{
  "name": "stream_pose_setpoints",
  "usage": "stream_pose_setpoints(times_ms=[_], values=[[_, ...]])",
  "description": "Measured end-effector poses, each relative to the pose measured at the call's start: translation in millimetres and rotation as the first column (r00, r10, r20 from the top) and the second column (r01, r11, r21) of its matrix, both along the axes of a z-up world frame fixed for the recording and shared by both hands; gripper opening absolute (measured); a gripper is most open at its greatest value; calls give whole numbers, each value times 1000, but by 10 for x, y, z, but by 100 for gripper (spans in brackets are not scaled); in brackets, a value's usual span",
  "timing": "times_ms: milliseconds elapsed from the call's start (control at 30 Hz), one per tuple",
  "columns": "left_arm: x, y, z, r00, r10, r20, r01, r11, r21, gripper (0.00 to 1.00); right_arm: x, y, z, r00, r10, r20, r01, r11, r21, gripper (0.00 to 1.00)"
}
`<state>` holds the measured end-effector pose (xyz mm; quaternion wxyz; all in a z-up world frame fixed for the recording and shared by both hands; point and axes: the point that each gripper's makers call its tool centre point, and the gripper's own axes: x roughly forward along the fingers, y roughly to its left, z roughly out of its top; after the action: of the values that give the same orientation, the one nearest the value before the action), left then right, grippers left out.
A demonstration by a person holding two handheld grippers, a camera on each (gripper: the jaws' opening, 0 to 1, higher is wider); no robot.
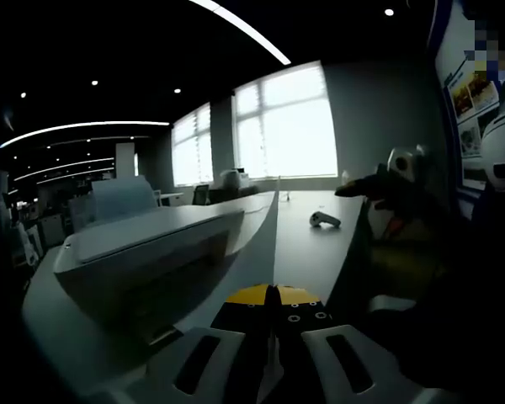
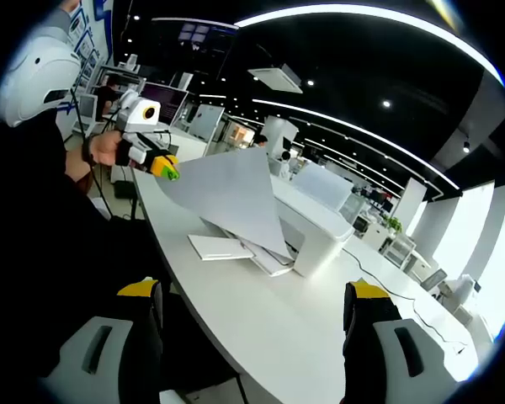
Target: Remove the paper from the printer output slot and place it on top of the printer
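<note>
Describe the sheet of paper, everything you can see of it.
The sheet of paper is a plain, blank sheet, grey-white in this light. In the right gripper view it hangs in the air above the table, tilted, one corner pinched by the left gripper, its lower edge reaching down toward the printer and its output tray. In the left gripper view it appears edge-on, a thin blade running away from the shut jaws, beside the printer.

I see a dim open office: bright windows [image 1: 269, 126] at upper centre, curved ceiling light strips [image 2: 379, 25] across the top, a long white desk [image 2: 269, 311] running lower right.
</note>
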<state>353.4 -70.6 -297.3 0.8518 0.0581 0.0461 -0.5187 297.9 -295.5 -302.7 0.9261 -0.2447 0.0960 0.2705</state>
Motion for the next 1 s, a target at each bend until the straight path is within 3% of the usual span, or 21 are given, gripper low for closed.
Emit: stream_pose_setpoints(times_ms=[133,1000], values=[[14,23,52,1000,8,-8,-8,1000,-27,6,1,-4,-3,1000,-2,-1,2,1000,-2,84],[8,59,143,999,25,19,-25,999,-25,6,4,4,-26,1000,-1,-5,1,1000,0,84]])
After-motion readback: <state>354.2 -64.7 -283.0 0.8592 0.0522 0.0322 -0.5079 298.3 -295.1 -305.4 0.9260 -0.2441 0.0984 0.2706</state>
